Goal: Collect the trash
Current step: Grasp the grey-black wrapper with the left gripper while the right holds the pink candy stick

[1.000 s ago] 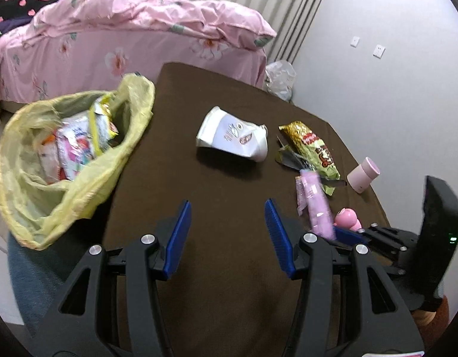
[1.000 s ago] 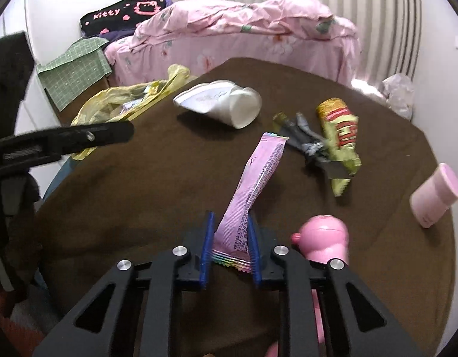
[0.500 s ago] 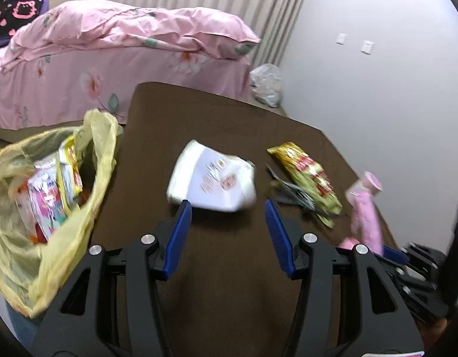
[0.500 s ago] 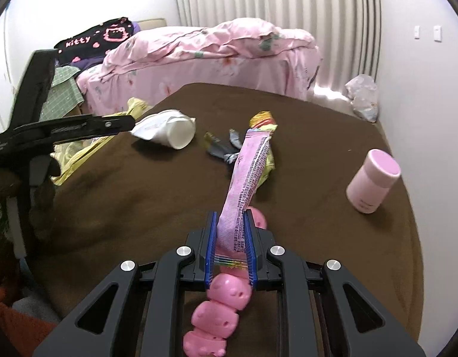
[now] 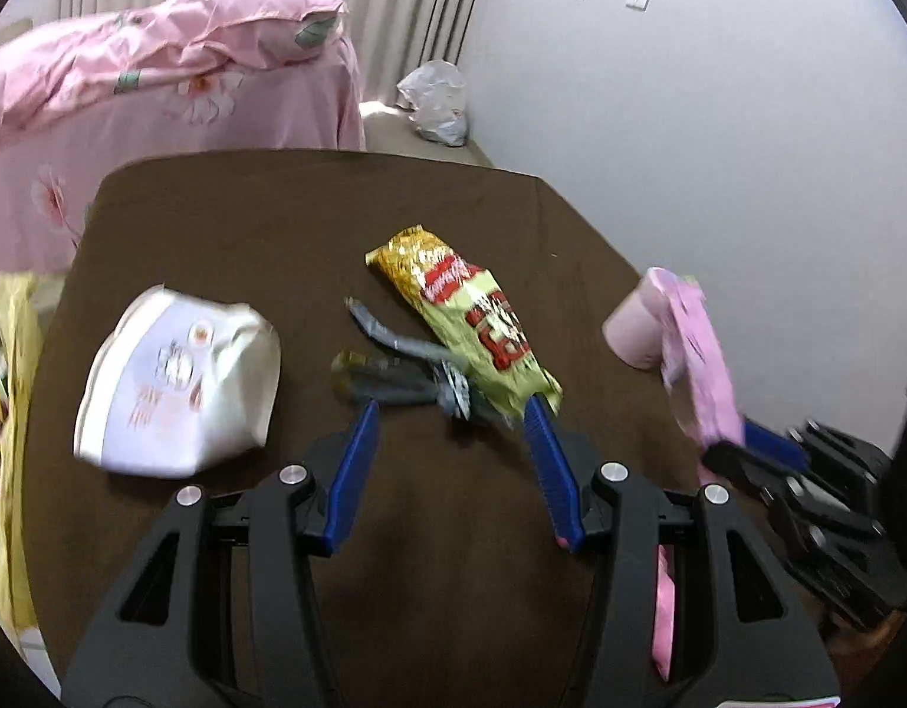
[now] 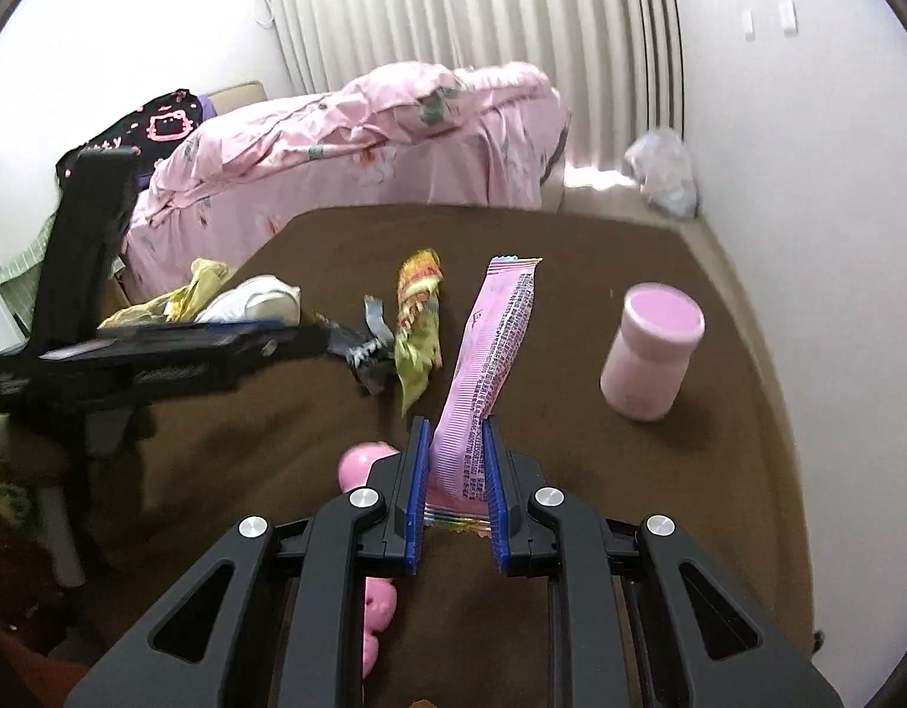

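Left gripper (image 5: 450,413) shifted over grey wrapper (image 5: 394,369)

Open left tool (image 5: 450,451) above wrappers (image 5: 462,318)

Home bedroom: bed with pink floral duvet (image 6: 359,130), curtains (image 6: 471,6), brown-clothed table (image 5: 276,218).

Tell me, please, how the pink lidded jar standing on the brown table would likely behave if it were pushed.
The pink jar stands upright, taller than wide, so a high push would probably tip it. Its round body would likely roll once down. The brown table cloth looks soft and may drag rather than let it slide.
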The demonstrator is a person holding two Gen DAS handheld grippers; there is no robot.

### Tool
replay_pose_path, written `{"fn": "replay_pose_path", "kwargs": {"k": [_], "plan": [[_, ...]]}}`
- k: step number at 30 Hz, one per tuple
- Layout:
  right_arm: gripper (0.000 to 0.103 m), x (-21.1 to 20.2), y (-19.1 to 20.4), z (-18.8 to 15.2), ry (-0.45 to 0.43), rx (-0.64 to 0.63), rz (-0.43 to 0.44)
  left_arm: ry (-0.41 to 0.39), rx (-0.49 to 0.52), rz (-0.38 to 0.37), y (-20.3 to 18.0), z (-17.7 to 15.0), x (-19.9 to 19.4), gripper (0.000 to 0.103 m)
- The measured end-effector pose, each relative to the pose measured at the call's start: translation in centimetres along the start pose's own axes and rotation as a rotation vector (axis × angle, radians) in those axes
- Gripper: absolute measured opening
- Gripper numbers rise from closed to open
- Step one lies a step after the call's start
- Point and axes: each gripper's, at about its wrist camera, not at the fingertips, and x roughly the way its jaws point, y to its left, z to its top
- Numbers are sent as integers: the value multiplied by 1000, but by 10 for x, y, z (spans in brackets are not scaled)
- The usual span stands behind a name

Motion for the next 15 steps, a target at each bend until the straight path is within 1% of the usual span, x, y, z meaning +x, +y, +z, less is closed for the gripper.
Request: {"fn": "replay_pose_path", "kwargs": {"k": [2,5,6,7,8,9,10,13,15], "plan": [[18,2,-4,-5,11,4,-27,38,41,51,-6,7,19,49],[18,0,-7,-9,13,28,5,102,81,81,-11,9,47,49],[18,0,-7,-11,15,23,2,126,91,75,-10,7,55,41],[18,-1,-7,-12,16,18,-4,132,90,61,-9,6,56,30],[18,-1,-7,-12,16,11,-6,123,84,60,-7,4,53,25],[18,-2,-7,-13,17,8,-3,121,76,61,-6,2,49,15],[18,-3,-6,-13,17,6,4,123,63,51,-4,-2,43,15],[18,-2,-5,-13,24,12,12,124,54,60,-2,-13,28,15],[18,-1,-2,-12,21,8,23,117,36,43,0,-20,14,15]]}}
